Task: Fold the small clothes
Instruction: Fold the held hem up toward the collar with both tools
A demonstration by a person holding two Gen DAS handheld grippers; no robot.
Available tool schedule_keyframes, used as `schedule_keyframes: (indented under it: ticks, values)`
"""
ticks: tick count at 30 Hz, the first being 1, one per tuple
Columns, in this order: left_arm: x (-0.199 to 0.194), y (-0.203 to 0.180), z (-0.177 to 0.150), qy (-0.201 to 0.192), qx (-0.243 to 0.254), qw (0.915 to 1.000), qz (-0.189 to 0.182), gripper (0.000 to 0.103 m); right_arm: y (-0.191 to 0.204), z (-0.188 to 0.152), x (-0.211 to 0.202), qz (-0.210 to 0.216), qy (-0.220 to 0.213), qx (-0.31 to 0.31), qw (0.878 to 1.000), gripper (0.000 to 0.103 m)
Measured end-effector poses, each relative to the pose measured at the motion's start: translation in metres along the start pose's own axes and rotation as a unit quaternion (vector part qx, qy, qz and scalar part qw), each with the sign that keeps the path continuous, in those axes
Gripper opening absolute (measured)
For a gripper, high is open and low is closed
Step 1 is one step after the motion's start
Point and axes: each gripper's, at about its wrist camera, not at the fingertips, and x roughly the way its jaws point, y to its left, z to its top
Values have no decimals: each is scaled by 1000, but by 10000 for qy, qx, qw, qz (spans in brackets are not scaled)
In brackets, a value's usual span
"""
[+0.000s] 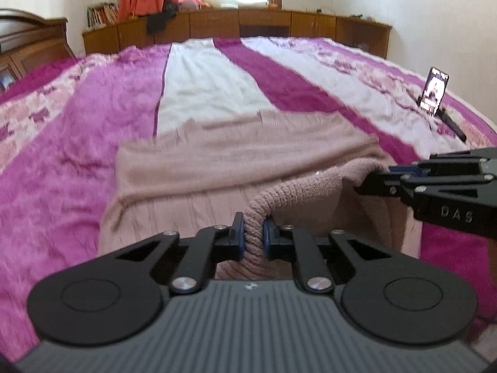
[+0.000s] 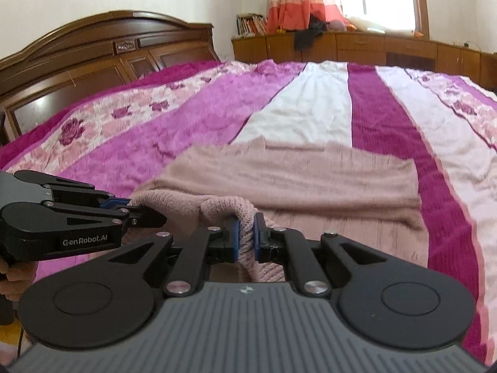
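Left gripper [image 1: 254, 229] and right gripper [image 2: 246, 228] each clamped on pink knit sweater [image 1: 236, 152] hem just ahead; risk: uneven lift skewing fold.

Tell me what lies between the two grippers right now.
A raised ridge of the pink knit sweater spans from the left gripper to the right gripper, both clamped on it. Nothing else sits between; both wrist views show this.

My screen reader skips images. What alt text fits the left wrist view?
Left hand-held gripper shut on a bunched edge of a pink knit sweater lying on a purple striped bedspread. The right hand-held gripper grips the same edge from the right.
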Motion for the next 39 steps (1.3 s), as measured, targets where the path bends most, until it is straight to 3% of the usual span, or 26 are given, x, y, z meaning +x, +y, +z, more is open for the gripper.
schedule_keyframes:
  ticks: [16, 24, 32, 39]
  values:
    - [36, 12, 93, -922, 128, 9952, 291, 13, -32, 97, 49, -269, -954, 235, 9948, 9]
    - [108, 29, 121, -708, -24, 9966, 430, 13, -63, 121, 131, -518, -733, 271, 9956, 9]
    - [199, 42, 108, -93, -14, 9981, 603, 13, -88, 98, 228, -734, -123, 454, 9962, 10]
    - [243, 47, 91, 281, -59, 9974, 655, 15, -106, 76, 276, -764, 311, 765, 9937, 10]
